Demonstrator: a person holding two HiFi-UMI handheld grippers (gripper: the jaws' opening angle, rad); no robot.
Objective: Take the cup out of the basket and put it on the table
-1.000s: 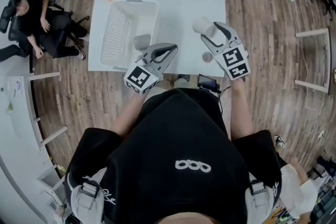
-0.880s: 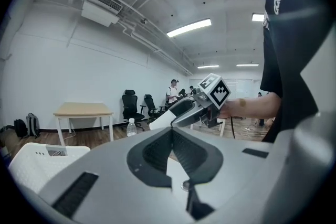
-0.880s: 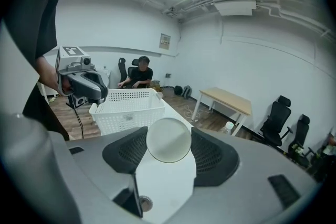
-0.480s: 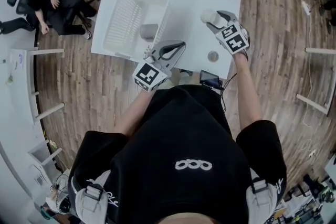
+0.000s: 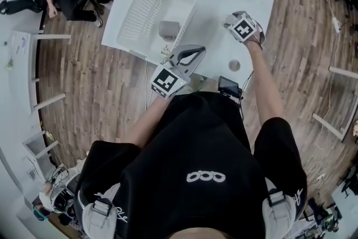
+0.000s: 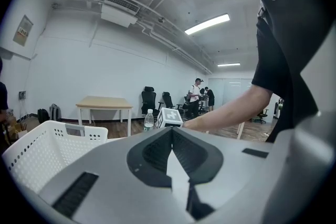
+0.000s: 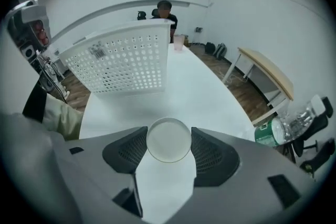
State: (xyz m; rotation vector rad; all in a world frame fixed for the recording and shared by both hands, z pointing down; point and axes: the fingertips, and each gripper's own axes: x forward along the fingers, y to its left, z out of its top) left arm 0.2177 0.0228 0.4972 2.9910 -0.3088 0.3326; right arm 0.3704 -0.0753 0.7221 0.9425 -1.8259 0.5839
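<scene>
Right gripper view: my right gripper (image 7: 168, 136) clasps the round, frosted cup (image 7: 168, 141) between ribbed pads (image 7: 210, 152) over the smooth white table (image 7: 202, 94); perforated plastic basket (image 7: 123, 63) at eleven o'clock. My left gripper (image 6: 171, 132) is pressed closed, empty.

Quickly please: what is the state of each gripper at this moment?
Left gripper: closed, jaws together, nothing between them.
Right gripper: closed on the cup, one jaw on each side.
</scene>
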